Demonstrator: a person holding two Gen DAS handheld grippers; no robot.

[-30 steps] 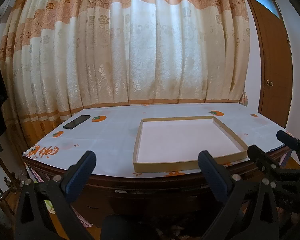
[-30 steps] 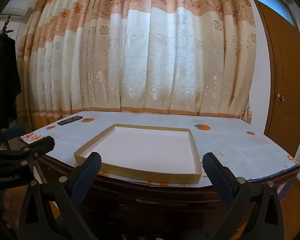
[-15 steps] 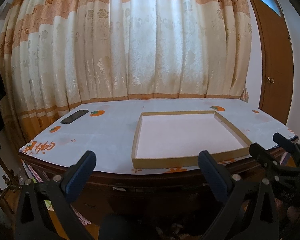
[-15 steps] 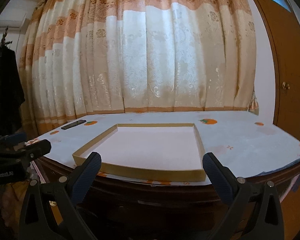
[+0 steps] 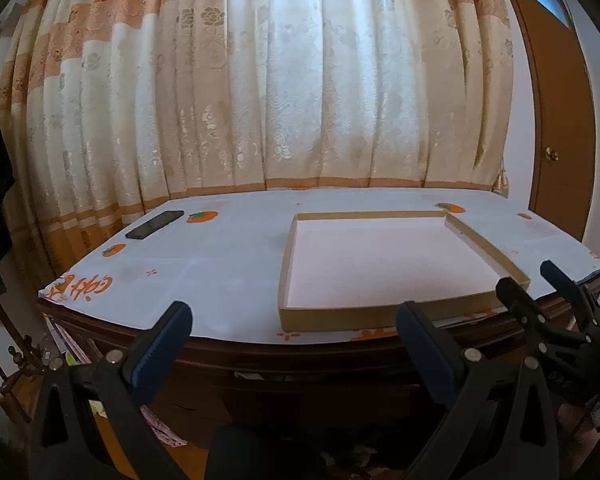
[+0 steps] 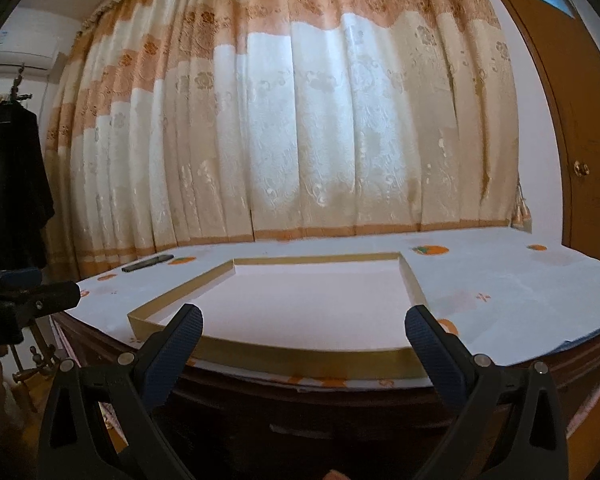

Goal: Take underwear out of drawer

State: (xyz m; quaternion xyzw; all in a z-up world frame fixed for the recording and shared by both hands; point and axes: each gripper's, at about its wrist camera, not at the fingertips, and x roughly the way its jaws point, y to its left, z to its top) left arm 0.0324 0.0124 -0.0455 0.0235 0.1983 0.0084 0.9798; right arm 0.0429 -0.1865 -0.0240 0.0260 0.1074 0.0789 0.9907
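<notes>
My left gripper [image 5: 292, 332] stood wide open with nothing between its fingers, held low before the table [image 5: 300, 356]. My right gripper [image 6: 304, 332] gaped just as wide, also empty, beside it. Ahead, a shallow cardboard tray [image 5: 340, 312] lay bare on the persimmon-print tablecloth [image 5: 220, 248], a dark phone [image 5: 155, 224] near the far left corner. I could see neither drawer nor underwear; only curtains [image 6: 300, 120] beyond.

Matt cardboard tray [image 5: 487, 250] on glossy dark wooden table [image 5: 300, 356].
</notes>
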